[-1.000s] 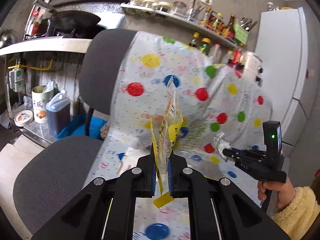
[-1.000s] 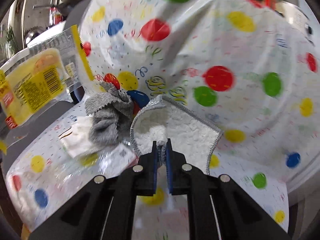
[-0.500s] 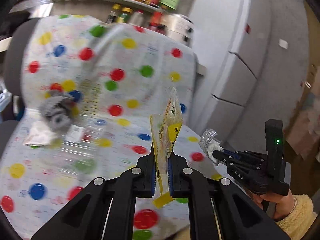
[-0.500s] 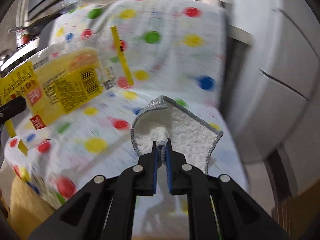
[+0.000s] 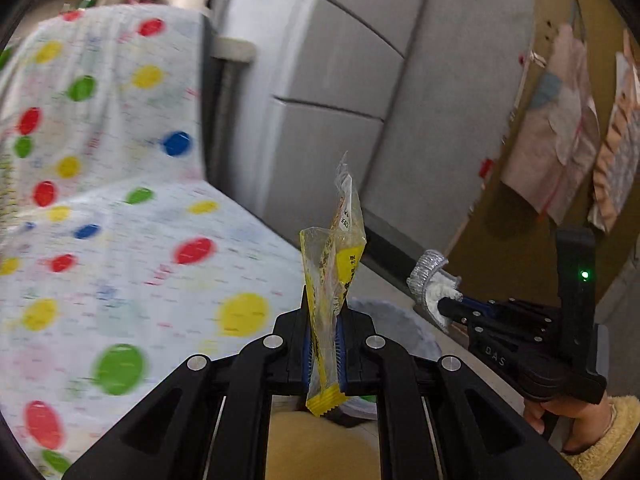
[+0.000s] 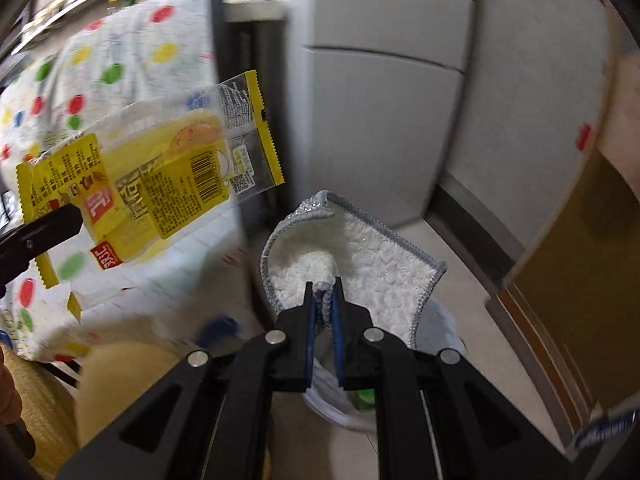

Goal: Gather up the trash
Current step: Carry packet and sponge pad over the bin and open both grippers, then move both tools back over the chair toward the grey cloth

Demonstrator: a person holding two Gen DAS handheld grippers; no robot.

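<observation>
the left gripper [image 5: 323, 346] is clamped narrow on a yellow snack wrapper [image 5: 334, 276], which stands upright between its pads and pokes out above and below them. the right gripper [image 6: 323, 314] pinches a folded white cloth [image 6: 352, 256] that fans out just past its tips. both hang above a lined trash bin [image 6: 448, 336] on the floor, beside the dotted sheet [image 5: 120, 240].

The right tongs [image 6: 323, 296] pinch a fold of a white cloth [image 6: 360, 256] with grey edging. Below it sits a white-lined bin [image 6: 444, 328]. At left, the left tongs [image 6: 44, 226] hold a yellow wrapper [image 6: 152, 168] before a polka-dot cover [image 6: 120, 52].
</observation>
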